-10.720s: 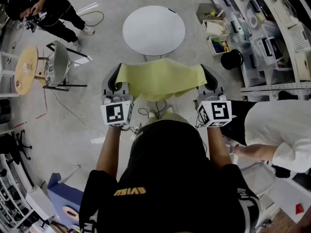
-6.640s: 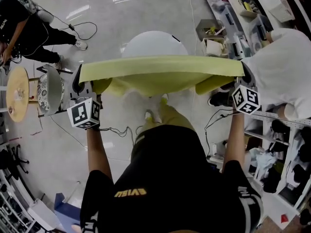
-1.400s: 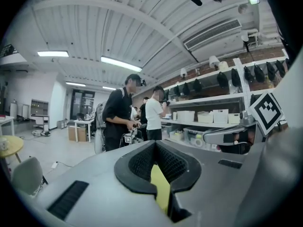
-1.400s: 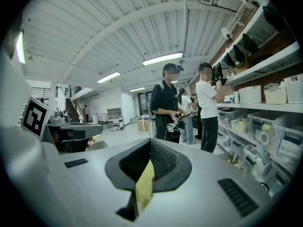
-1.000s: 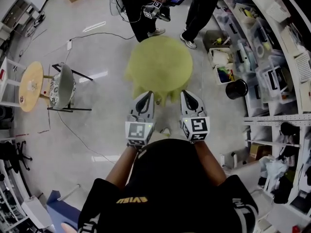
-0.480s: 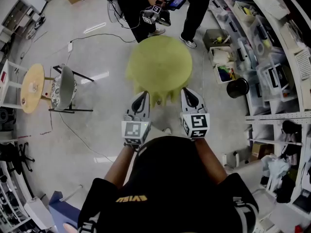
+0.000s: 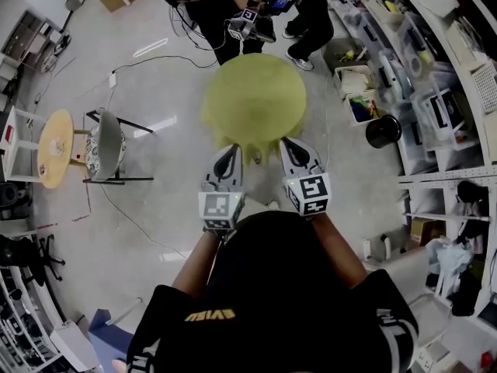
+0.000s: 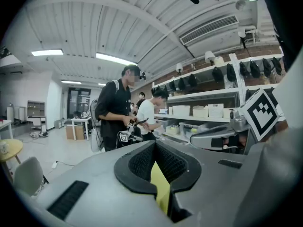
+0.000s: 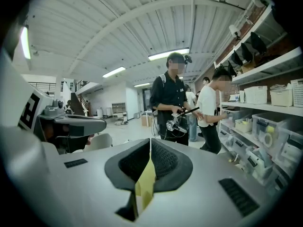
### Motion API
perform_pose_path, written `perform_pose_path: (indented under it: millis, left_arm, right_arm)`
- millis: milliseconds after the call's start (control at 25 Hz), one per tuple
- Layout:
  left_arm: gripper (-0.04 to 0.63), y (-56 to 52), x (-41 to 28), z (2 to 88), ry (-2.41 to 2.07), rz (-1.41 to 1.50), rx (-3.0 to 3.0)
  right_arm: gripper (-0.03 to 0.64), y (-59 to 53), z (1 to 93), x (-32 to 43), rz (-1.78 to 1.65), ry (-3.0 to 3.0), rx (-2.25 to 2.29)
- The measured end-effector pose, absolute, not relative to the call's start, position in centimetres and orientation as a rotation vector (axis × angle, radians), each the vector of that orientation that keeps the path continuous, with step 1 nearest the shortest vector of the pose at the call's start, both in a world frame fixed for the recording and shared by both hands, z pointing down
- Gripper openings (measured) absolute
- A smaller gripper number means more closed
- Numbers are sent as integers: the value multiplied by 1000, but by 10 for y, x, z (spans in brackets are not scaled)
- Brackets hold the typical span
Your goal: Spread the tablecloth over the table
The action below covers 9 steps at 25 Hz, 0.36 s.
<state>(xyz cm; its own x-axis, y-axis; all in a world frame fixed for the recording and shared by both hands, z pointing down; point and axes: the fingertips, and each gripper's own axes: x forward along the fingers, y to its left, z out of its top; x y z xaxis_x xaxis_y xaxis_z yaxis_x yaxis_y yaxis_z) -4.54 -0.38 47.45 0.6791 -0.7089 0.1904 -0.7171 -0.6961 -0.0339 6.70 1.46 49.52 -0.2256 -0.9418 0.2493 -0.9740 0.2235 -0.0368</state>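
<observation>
A yellow-green tablecloth (image 7: 255,99) covers the round table, and its near hem hangs down toward me. My left gripper (image 7: 231,151) and right gripper (image 7: 285,141) sit side by side at that near hem, a little apart. In the left gripper view the left gripper (image 8: 155,143) is shut, with a strip of the yellow cloth (image 8: 161,186) pinched between its pads. The right gripper (image 9: 150,141) is also shut, with a fold of the cloth (image 9: 144,183) caught in its jaws. The tabletop itself is hidden under the cloth.
Two people (image 7: 233,6) stand just beyond the table handling a device. A chair (image 7: 105,146) and a small round wooden table (image 7: 54,146) are at the left. Shelves with bins (image 7: 435,92) and a black bucket (image 7: 382,130) line the right. Cables lie on the floor.
Seconds ago the cloth hung stretched in the air between widely spread grippers, before a bare white table. Now it drapes the table and the grippers are close together. Over the last second almost nothing moved.
</observation>
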Motion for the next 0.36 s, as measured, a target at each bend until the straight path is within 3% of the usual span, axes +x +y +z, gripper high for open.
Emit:
perform_pose_path:
  millis: [360]
  left_arm:
    - [14,3,-55,493,-1337,193,2645]
  right_arm:
    - [8,-2,509,49,320,-2361,1716]
